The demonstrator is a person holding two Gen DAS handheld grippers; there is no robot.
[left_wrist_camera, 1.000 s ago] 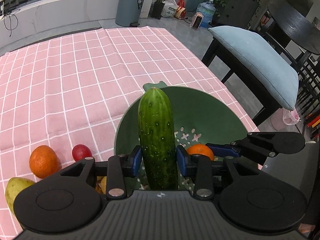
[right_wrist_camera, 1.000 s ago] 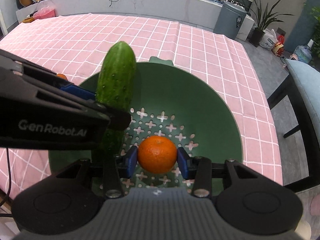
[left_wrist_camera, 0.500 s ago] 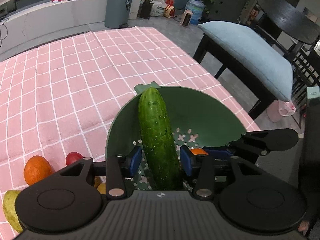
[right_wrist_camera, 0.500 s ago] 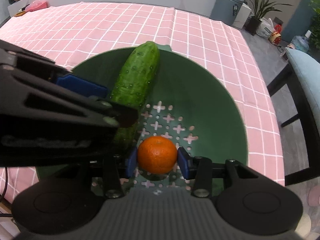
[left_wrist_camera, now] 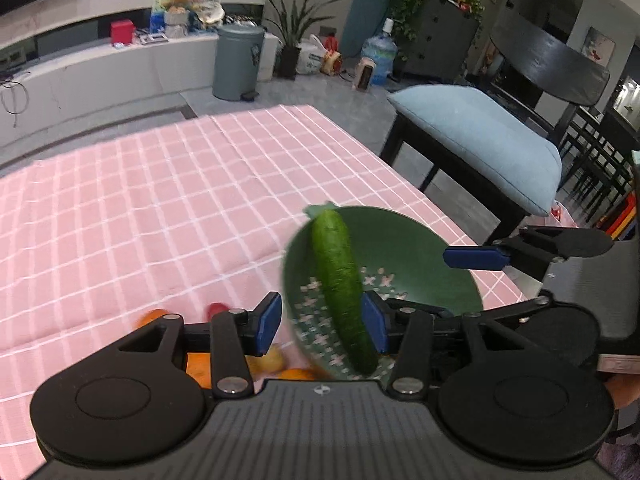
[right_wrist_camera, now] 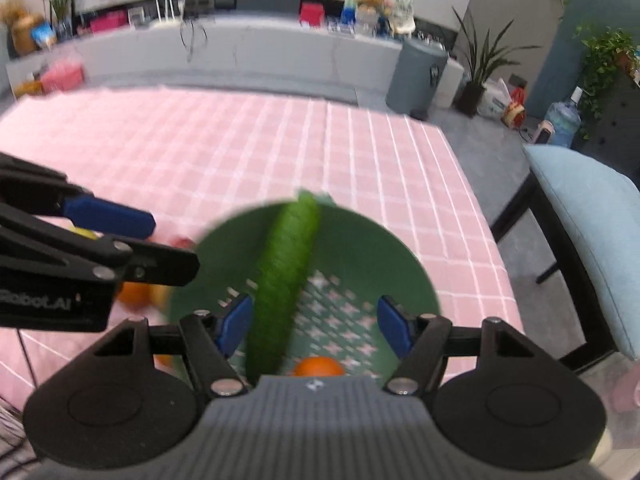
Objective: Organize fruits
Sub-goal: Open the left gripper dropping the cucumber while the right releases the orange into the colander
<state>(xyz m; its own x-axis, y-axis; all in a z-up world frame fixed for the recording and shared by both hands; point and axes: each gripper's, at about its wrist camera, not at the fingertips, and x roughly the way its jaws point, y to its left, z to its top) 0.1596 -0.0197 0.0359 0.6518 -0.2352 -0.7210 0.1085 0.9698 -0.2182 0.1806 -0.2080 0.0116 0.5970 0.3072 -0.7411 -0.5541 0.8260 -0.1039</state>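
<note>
Both grippers' fingers (left_wrist_camera: pixel 269 322) (right_wrist_camera: pixel 394 330) apart, just opening

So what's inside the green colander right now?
In the green colander lie a cucumber and an orange. The right gripper's body covers the bowl's near part.

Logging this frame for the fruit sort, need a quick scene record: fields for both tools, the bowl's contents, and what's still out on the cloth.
left tool: open, jaws have just been opening; pads clear of the cucumber
right tool: open, jaws have just been opening; nothing gripped
green bowl: perforated bottom, sits on the pink checked tablecloth
cucumber: in the bowl, far tip over the rim
orange: on the bowl's bottom, partly hidden by the right tool's body
loose fruit: on the cloth left of the bowl, blurred, count unclear
</note>
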